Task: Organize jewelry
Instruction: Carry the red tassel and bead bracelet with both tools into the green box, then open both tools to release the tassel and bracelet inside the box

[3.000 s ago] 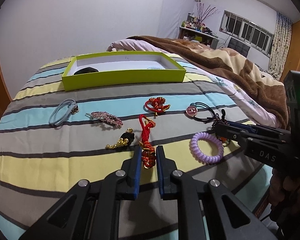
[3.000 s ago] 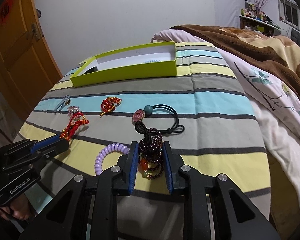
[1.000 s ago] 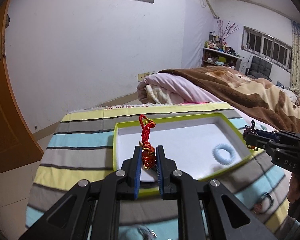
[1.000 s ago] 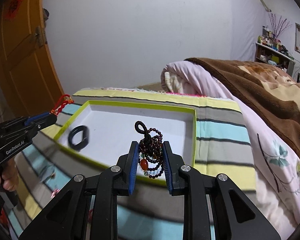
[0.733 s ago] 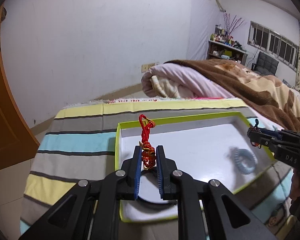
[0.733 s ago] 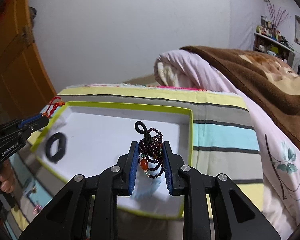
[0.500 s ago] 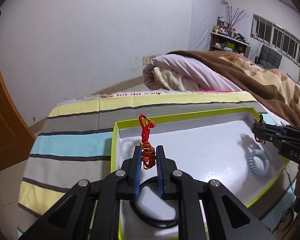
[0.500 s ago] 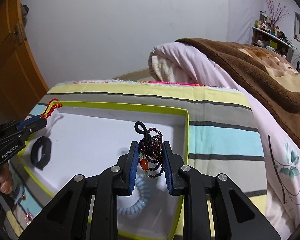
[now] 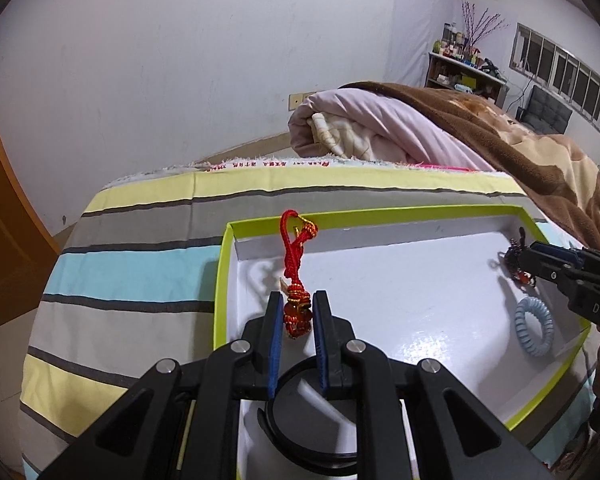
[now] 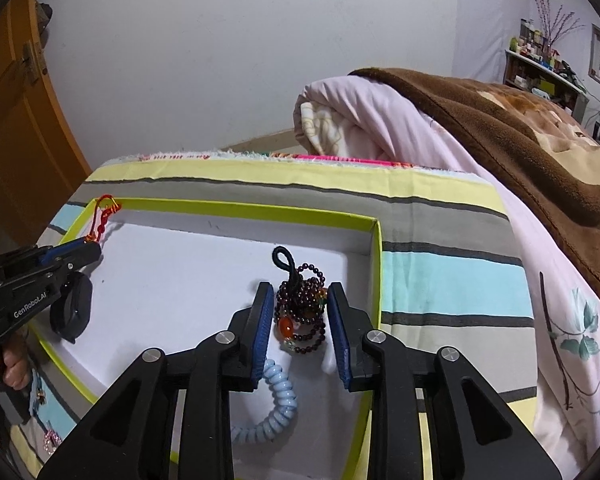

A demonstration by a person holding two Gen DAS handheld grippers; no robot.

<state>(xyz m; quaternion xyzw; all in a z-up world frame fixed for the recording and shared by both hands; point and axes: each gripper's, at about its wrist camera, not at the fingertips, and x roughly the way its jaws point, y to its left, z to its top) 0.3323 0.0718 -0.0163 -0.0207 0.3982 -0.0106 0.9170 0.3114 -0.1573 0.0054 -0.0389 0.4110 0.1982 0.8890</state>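
Note:
A lime-green box [image 9: 380, 213] with a white floor lies on the striped bed; it also shows in the right wrist view [image 10: 374, 248]. My left gripper [image 9: 297, 318] is shut on a red knotted charm [image 9: 294, 256] and holds it over the box's left end. My right gripper [image 10: 300, 316] is shut on a dark beaded bracelet [image 10: 302, 308] and holds it over the box's right end. A black ring [image 9: 312, 420] and a pale blue coil hair tie [image 9: 534, 332] lie inside the box.
A rolled pink quilt [image 9: 364, 128] and brown blanket [image 9: 520, 152] lie behind and right of the box. An orange wooden door [image 10: 16, 120] stands at left. Small jewelry pieces [image 10: 48, 440] lie on the bed beside the box's near wall.
Both grippers carried their pieces from the bed up over the box and have lowered closer to its floor. The right jaws look slightly wider around the bracelet.

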